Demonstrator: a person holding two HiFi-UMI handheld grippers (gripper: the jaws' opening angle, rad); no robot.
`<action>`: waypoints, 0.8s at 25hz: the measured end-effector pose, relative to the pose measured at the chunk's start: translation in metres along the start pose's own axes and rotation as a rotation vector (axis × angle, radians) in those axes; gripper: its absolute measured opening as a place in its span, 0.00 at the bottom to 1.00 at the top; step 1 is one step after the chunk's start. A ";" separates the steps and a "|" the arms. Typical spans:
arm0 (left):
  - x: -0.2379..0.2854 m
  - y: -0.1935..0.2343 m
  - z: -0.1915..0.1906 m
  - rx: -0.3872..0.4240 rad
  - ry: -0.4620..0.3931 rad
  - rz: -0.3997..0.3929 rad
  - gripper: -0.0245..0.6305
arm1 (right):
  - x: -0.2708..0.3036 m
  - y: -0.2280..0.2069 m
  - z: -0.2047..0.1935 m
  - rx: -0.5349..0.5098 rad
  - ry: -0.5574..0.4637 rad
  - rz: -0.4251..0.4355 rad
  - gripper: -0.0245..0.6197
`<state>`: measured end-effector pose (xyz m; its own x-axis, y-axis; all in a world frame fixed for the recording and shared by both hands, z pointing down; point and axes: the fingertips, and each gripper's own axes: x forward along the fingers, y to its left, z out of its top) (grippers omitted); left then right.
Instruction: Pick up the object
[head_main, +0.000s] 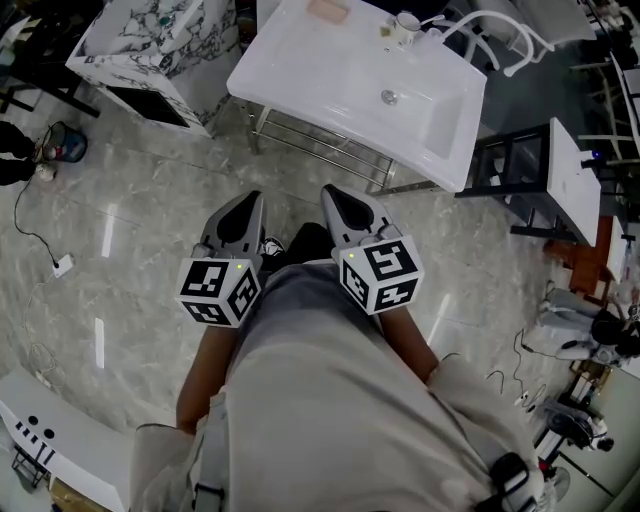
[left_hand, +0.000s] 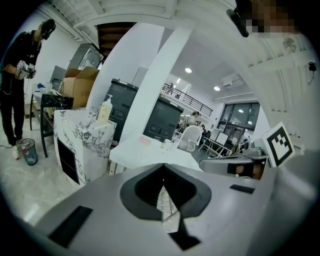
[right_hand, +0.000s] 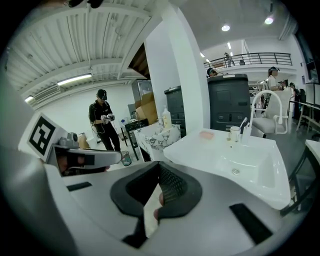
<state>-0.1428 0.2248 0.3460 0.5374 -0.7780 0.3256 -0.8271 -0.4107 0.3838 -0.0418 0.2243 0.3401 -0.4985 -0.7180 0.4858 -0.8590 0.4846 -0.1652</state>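
A small pink piece (head_main: 328, 10) is seen lying flat on the far rim of a white washbasin (head_main: 330, 70), with a white cup (head_main: 405, 25) near it beside the tap. Neither is touched. The left gripper (head_main: 245, 205) and the right gripper (head_main: 338, 200) are held side by side over the grey floor (head_main: 130, 230), short of the basin's near edge. The jaws of both are pressed together, with nothing between them.

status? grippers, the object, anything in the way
Left gripper and right gripper shut, empty, short of the sink. Candidates pink soap and cup untouched on its far ledge. Nothing blocking the approach.
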 end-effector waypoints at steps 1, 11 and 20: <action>0.003 0.001 0.001 0.002 0.002 -0.004 0.04 | 0.001 -0.003 0.002 0.001 -0.001 -0.007 0.05; 0.043 0.005 0.019 0.028 0.027 -0.038 0.04 | 0.017 -0.044 0.025 0.041 -0.040 -0.062 0.05; 0.105 0.013 0.047 0.058 0.061 -0.048 0.04 | 0.052 -0.092 0.054 0.068 -0.052 -0.082 0.05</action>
<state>-0.1048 0.1150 0.3446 0.5844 -0.7268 0.3609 -0.8073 -0.4752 0.3500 0.0046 0.1152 0.3341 -0.4298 -0.7798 0.4552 -0.9023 0.3892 -0.1853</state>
